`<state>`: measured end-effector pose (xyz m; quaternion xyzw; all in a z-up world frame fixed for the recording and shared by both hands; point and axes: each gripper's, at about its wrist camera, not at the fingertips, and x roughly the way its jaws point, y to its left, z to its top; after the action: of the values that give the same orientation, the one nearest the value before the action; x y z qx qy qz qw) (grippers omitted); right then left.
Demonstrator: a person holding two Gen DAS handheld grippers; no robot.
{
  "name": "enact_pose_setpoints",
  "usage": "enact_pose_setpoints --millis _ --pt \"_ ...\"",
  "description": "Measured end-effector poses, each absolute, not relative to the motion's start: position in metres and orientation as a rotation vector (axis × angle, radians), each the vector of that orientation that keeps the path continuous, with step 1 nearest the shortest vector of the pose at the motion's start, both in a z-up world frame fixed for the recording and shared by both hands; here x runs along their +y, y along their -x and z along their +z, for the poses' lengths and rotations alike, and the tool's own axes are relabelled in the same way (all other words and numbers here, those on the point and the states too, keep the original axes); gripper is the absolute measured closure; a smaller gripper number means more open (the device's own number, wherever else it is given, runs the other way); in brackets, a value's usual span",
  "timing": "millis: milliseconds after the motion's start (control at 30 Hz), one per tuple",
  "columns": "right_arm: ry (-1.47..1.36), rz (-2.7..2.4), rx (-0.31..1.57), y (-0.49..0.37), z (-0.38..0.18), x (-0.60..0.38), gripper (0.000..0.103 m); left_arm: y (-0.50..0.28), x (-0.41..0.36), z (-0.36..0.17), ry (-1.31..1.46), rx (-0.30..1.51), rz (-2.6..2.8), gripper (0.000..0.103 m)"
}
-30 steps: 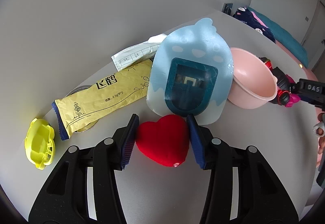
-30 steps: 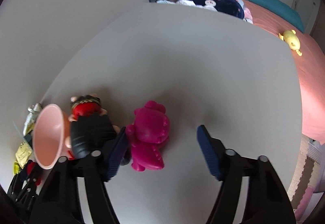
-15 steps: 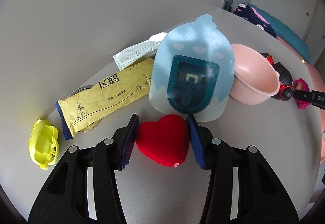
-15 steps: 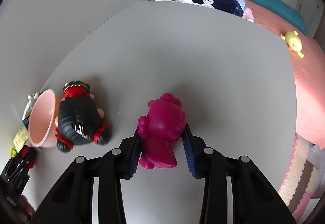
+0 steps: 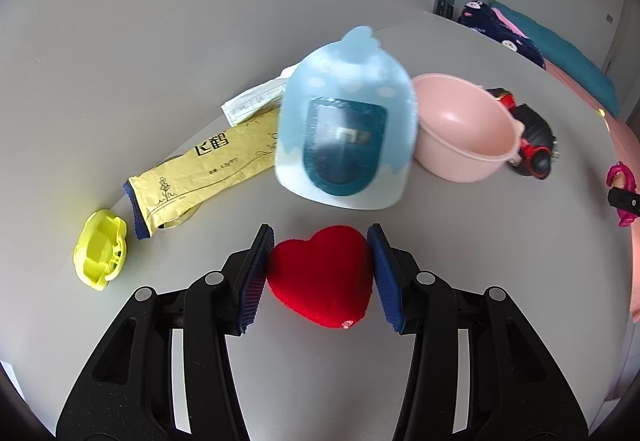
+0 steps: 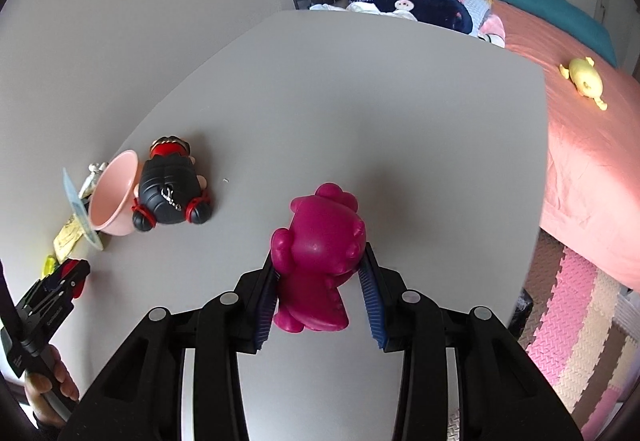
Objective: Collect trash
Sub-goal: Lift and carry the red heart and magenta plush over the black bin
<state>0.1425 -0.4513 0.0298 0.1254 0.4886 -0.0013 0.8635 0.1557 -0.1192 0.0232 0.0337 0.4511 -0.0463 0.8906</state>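
From my remote seat, the grey table filled both views, with the bed beyond its edge at about two o'clock in the right wrist view. On the left wrist view the pale blue fan-shaped card stood at twelve o'clock, tilted and slightly blurred, leaning in front of the pink bowl, which sat at one o'clock. The yellow packet lay at ten o'clock, its far end tucked behind the card, with a white paper slip just beyond it. I saw my left gripper clamped on the red heart, both blue pads pressed to its sides. My right gripper was closed around the magenta figure, its pads against the lower body while the head stuck out forward. The black and red doll lay at ten o'clock in that view, touching the bowl's far side. The small yellow lid rested at nine o'clock in the left view, near the packet's blue end but apart from it.
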Motion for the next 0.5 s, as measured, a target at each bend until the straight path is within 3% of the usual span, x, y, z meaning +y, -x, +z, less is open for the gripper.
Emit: enact_pose_setpoints --millis 500 --pt "-0.355 -0.065 0.958 -0.073 0.04 -0.552 0.063 -0.118 -0.267 0.056 -0.21 0.879 -0.303 0.055"
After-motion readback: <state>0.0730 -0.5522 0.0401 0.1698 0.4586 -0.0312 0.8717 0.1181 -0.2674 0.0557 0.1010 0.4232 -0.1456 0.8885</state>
